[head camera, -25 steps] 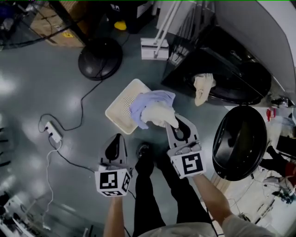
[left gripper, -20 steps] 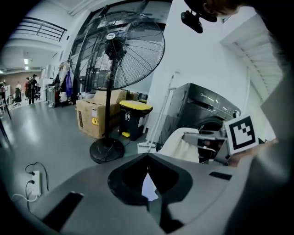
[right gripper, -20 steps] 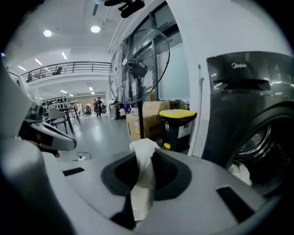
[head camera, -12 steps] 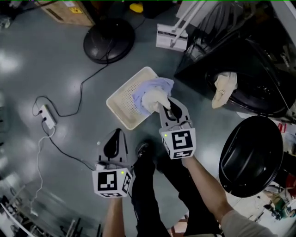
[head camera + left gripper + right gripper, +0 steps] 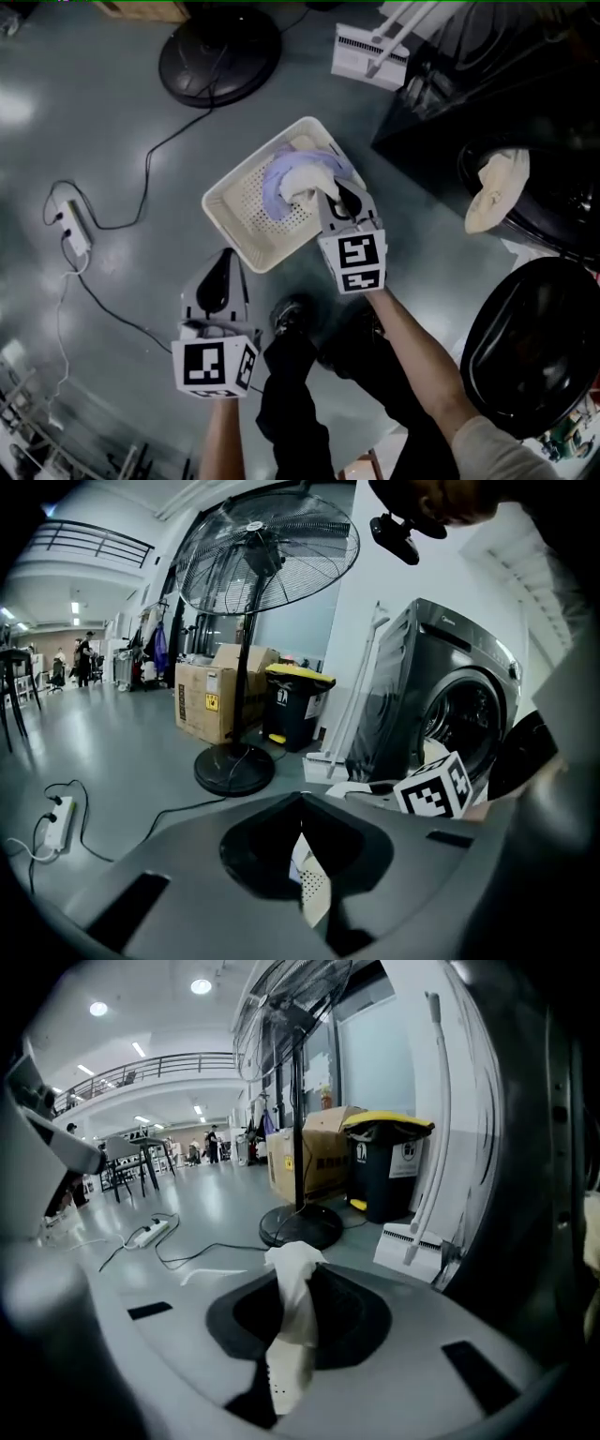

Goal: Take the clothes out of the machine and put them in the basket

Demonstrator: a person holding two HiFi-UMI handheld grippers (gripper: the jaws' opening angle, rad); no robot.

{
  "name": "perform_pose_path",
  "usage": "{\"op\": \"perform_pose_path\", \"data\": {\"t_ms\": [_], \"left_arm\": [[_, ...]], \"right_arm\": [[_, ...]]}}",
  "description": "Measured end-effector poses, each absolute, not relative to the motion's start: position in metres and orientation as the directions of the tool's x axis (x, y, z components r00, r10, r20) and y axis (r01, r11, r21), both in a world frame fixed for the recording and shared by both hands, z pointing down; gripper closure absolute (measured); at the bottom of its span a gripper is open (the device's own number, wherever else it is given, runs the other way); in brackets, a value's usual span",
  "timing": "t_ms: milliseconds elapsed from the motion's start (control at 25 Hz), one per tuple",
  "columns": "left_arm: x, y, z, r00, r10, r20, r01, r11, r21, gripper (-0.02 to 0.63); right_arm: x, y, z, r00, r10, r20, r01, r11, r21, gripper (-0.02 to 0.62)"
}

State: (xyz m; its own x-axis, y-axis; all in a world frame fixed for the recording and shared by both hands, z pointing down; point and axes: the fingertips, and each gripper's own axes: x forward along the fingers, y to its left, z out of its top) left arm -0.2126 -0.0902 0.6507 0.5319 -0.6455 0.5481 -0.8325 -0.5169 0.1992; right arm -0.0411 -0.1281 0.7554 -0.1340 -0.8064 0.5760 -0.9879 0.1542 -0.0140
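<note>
grey floor (image 5: 112,112) w/ basket (image 5: 225,214): we hold right gripper (image 5: 330,193), jaws pinched on white cloth (image 5: 305,178), over it, prob to drop in; left gripper (image 5: 226,258) shut, empty.

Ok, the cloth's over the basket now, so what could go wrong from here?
1. The white cloth pinched in the right tool hangs over the basket's corner nearest the machine; released there, it might drape over the rim.
2. Another cloth dangles from the machine's opening and could slip to the floor.
</note>
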Motion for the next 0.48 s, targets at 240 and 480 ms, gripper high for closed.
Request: {"op": "perform_pose_path", "data": {"t_ms": [240,480], "left_arm": [[-0.226,-0.099,0.69,0.515,-0.654,0.554,-0.841,-0.51,0.18,0.588],[-0.244,-0.108,0.705,0.491,-0.678,0.547,-0.86,-0.477,0.18,0.588]], "right_arm": [[-0.048,-0.158,0.838,-0.133,-0.738,0.662,-0.983,0.183,0.007,0.529],[-0.044,-0.171,0.917,-0.057,-0.582,0.812,-0.952,0.278,0.132,0.525]]}}
